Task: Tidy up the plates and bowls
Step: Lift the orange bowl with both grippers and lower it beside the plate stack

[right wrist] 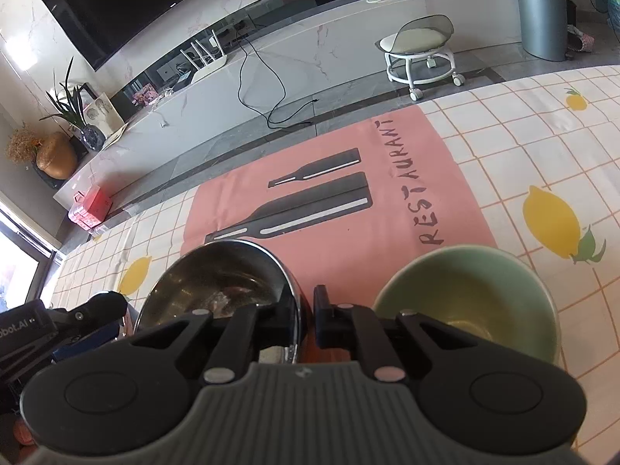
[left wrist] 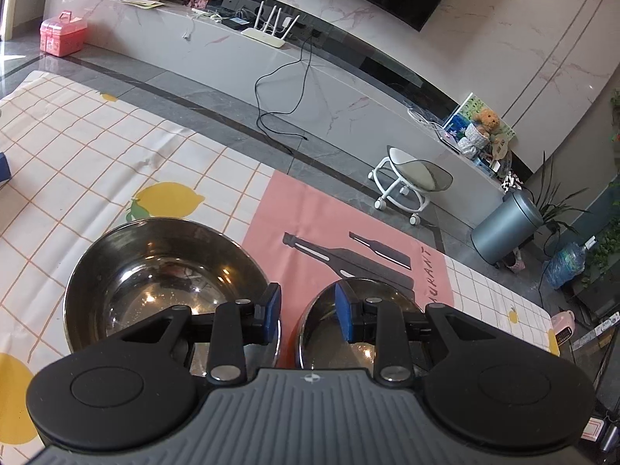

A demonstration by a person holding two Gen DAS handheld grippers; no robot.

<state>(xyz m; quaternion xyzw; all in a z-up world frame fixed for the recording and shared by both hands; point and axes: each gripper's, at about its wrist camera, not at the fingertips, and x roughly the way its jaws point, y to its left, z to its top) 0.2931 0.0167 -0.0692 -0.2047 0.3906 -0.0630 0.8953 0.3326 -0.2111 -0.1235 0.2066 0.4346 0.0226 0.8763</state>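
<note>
On the worktop (right wrist: 523, 162), which has a white cloth with orange squares and yellow lemons, lies a pink mat (right wrist: 348, 201) with black bottles and the word RESTAURANT. Three bowls sit near the front edge, close together, as if someone wants them in one spot.

The big shiny steel bowl (left wrist: 155, 279) stands on the lemon cloth at the left. Just beside it is a smaller shiny steel bowl (left wrist: 348, 310) that seems to have an orange-red outside, resting partly on the pink mat. To its right stands a pale green round bowl (right wrist: 476, 302), empty and upright.

The left gripper (left wrist: 308, 310) has its blue fingers (left wrist: 273, 310) apart. One finger hangs over the big bowl and the other over the small one, so the gap sits above the place where the two bowls meet. It holds nothing.

The right gripper (right wrist: 308, 317) has its fingers squeezed together on the near right rim of the smaller steel bowl. I think it holds the rim so it can lift that bowl, maybe to nest it in the big one. A thin steel rim is slippery, so the bowl could tip.

No plates are in view.
</note>
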